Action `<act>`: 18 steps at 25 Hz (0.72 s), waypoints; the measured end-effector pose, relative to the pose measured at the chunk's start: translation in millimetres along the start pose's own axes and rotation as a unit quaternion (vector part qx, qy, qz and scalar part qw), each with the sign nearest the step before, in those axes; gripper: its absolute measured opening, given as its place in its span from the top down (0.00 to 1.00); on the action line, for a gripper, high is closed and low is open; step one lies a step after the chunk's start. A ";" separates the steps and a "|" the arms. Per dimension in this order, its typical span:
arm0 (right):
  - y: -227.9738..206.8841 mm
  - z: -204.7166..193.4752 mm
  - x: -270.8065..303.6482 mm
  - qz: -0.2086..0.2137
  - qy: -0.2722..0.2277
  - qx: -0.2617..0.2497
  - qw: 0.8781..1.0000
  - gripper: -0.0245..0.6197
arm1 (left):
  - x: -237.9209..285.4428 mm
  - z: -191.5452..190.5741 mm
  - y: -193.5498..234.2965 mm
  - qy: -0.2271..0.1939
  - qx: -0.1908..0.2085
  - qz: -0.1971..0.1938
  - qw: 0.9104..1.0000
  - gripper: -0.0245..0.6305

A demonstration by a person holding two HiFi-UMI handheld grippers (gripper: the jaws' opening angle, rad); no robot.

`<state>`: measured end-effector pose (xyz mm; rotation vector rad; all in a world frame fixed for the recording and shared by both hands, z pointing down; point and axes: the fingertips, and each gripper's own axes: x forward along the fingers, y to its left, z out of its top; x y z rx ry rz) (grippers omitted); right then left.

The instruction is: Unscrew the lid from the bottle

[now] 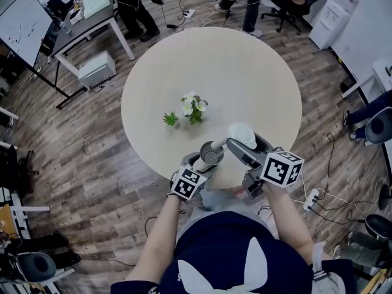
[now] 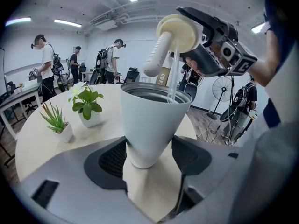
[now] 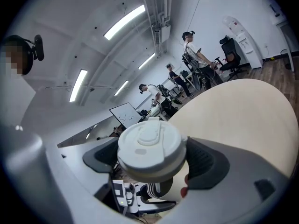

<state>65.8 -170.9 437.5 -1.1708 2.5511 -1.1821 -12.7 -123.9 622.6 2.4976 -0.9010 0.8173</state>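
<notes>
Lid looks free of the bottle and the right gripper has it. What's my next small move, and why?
Probably raise the right gripper straight up a little. It is shut on the lid, but the straw under it seems to reach down into the open bottle, which the left gripper clamps. Moving sideways now could snag the straw.

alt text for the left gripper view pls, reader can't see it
The left tongs grip the base of an open white bottle, while the right tongs hold its lid above the rim, with its straw reaching down inside. Two small potted plants stand on the table at left.
</notes>
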 end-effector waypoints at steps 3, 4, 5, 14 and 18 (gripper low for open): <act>1.3 -0.2 -0.4 0.003 0.001 -0.001 1.000 0.28 | 1.0 -0.2 -0.1 0.001 0.000 0.002 1.000 0.48; 1.9 -0.1 -0.7 0.004 0.001 -0.001 1.000 0.28 | 1.2 -0.1 -0.3 0.002 0.000 0.003 1.000 0.48; 2.6 0.0 -1.1 0.005 0.001 -0.001 1.000 0.28 | 1.3 0.1 -0.5 0.002 0.000 0.003 1.000 0.48; 6.7 -0.4 -2.4 0.004 0.000 -0.006 1.000 0.28 | 0.3 -0.3 -1.1 0.004 0.001 0.005 1.000 0.49; 7.9 -0.9 -1.5 0.005 0.001 -0.006 1.000 0.28 | 0.9 -0.9 -0.6 0.005 0.002 0.006 1.000 0.49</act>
